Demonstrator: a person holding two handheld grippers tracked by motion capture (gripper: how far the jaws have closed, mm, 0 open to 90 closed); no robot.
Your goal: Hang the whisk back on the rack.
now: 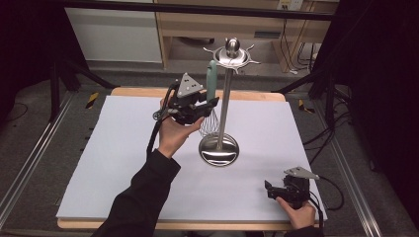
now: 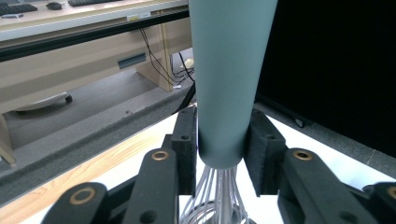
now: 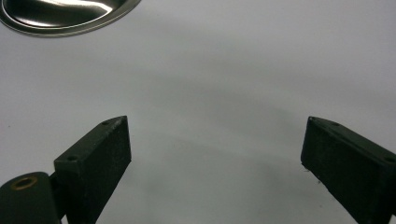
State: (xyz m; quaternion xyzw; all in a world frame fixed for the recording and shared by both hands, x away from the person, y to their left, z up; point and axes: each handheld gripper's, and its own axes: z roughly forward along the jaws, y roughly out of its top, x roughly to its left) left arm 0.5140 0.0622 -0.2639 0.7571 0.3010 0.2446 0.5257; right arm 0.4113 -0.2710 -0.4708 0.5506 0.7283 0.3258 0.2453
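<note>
A whisk with a grey-green handle (image 1: 211,79) and wire loops (image 1: 210,123) hangs upright beside the pole of a steel utensil stand (image 1: 225,98); its top reaches the stand's hooked crown (image 1: 232,55). My left gripper (image 1: 210,104) is raised over the far half of the table, with its pads (image 2: 187,140) pressed on both sides of the lower end of the handle (image 2: 229,70). The wires (image 2: 219,196) spread out below the jaws. My right gripper (image 1: 269,190) rests low near the table's front right, open (image 3: 215,135), with bare white surface between its jaws.
The stand's round steel base (image 1: 219,150) sits mid-table and shows at the top left of the right gripper view (image 3: 60,16). A white sheet (image 1: 123,163) covers the wooden table. Wooden furniture and cables lie beyond the far edge.
</note>
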